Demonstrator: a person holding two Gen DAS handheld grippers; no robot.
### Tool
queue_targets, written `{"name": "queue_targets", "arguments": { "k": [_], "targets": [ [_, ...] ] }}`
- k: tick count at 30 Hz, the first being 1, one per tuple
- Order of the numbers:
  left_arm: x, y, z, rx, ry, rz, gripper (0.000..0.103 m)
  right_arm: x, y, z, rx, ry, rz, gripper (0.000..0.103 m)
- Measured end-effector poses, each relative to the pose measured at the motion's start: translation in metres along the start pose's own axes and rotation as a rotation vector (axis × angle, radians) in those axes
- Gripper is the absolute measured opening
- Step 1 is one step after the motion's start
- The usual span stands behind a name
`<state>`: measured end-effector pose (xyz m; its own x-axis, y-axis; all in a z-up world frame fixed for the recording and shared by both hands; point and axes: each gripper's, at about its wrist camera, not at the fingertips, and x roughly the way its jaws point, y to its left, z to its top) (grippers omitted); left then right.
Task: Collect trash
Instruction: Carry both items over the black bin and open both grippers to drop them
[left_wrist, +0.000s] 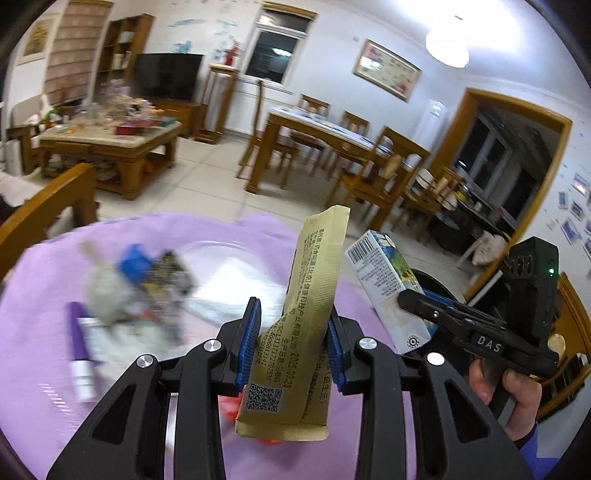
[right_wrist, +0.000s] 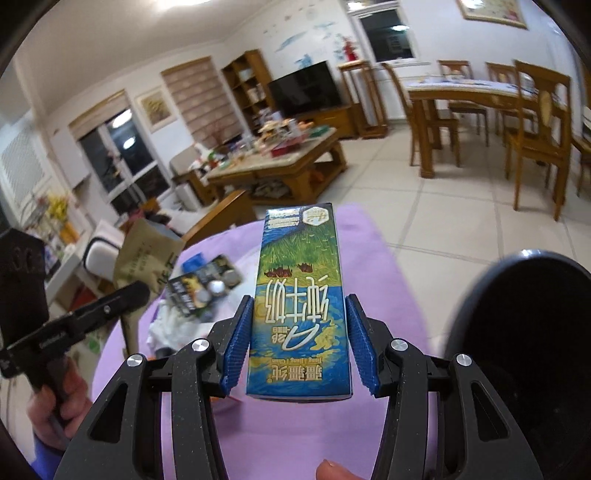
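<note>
My left gripper (left_wrist: 293, 312) is shut on a gold sachet (left_wrist: 314, 295) with printed text and a QR code, held upright above the purple-covered table (left_wrist: 37, 332). My right gripper (right_wrist: 299, 301) is shut on a blue-and-green milk carton (right_wrist: 301, 306), lifted off the cloth. In the left wrist view that carton (left_wrist: 384, 280) hangs just right of the sachet, in the right gripper (left_wrist: 410, 306). In the right wrist view the sachet (right_wrist: 147, 251) shows at the left, in the left gripper (right_wrist: 125, 295). A black bin (right_wrist: 517, 350) stands open close by on the right.
More litter lies on the cloth: a battery blister pack (right_wrist: 207, 284), white crumpled tissue (left_wrist: 107, 291), a blue cap (left_wrist: 135, 262) and a purple tube (left_wrist: 79, 350). A wooden chair back (left_wrist: 48, 206) stands at the table's far left. Dining table and chairs (left_wrist: 325, 140) stand beyond on tiled floor.
</note>
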<state>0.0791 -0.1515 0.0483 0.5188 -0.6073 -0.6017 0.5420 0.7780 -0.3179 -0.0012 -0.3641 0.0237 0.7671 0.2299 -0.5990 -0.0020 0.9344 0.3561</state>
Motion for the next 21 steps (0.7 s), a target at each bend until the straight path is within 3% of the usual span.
{"name": "queue_targets", "arguments": {
  "k": [14, 21],
  "targets": [
    [0.118, -0.134, -0.016, 0.093, 0.175, -0.199, 0.033, -0.072, -0.157, -0.048, 0.225, -0.042, -0.130, 0.050],
    [0.170, -0.178, -0.031, 0.125, 0.256, -0.220, 0.033, -0.080, -0.199, -0.078, 0.256, 0.004, -0.232, 0.050]
  ]
}}
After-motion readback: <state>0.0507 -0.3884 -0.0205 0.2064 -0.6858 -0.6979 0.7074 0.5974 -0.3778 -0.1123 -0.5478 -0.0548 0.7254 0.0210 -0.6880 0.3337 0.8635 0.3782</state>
